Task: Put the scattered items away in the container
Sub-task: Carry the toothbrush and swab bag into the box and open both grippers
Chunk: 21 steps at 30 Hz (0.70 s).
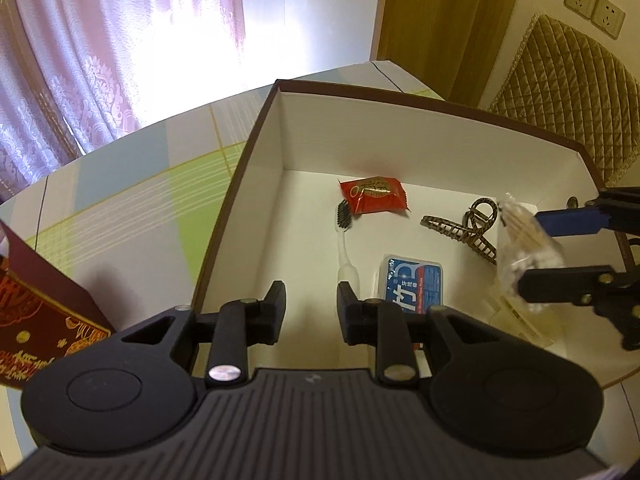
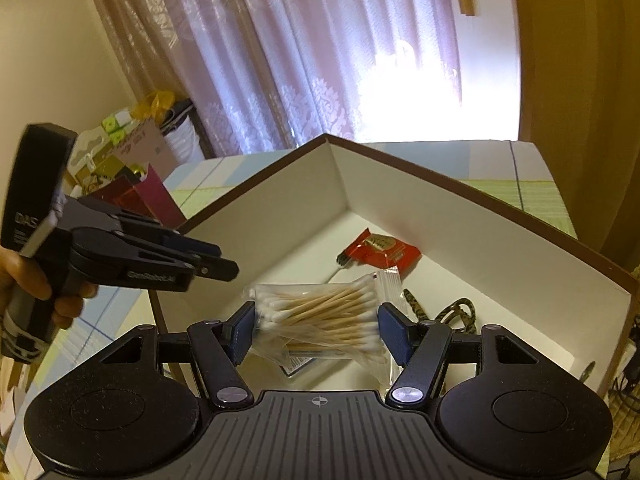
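A brown-rimmed box (image 1: 400, 98) with white walls (image 2: 440, 232) stands on the table. On its floor lie a red candy packet (image 1: 374, 194) (image 2: 384, 250), a toothbrush (image 1: 344, 240), a patterned hair claw (image 1: 464, 228) (image 2: 456, 312) and a small blue-labelled case (image 1: 416, 280). My right gripper (image 2: 319, 328) (image 1: 532, 248) hangs over the box's right side, shut on a clear bag of cotton swabs (image 2: 320, 312) (image 1: 528, 240) held crosswise between the pads. At the box's near wall my left gripper (image 1: 311, 294) (image 2: 224, 260) stands open with nothing in it.
A dark red gift box (image 1: 40, 320) stands left of the container on the checked tablecloth (image 1: 120, 200). A quilted chair back (image 1: 568, 92) rises behind the box's right corner. Bags and cartons (image 2: 132, 152) pile up by the curtain. A hand (image 2: 24, 280) grips the left tool.
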Each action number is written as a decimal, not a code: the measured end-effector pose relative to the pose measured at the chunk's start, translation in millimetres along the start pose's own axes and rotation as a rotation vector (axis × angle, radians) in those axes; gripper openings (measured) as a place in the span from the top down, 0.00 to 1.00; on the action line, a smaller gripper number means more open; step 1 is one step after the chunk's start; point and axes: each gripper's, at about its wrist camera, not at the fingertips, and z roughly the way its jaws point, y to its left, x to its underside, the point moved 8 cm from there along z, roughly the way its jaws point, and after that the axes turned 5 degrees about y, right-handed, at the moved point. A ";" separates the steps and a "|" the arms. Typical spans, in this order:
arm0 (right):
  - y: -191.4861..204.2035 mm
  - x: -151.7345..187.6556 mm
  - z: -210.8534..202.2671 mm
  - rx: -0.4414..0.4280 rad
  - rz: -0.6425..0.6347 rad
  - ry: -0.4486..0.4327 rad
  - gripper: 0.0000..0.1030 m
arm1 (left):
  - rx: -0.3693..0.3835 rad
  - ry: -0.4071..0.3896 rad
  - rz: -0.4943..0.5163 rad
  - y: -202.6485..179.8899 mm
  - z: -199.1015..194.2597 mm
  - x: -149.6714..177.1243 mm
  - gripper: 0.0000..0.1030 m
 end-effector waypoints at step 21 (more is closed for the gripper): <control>-6.2 22.3 -17.4 0.123 -0.032 0.089 0.00 | -0.014 -0.012 -0.007 -11.0 -33.0 14.8 0.38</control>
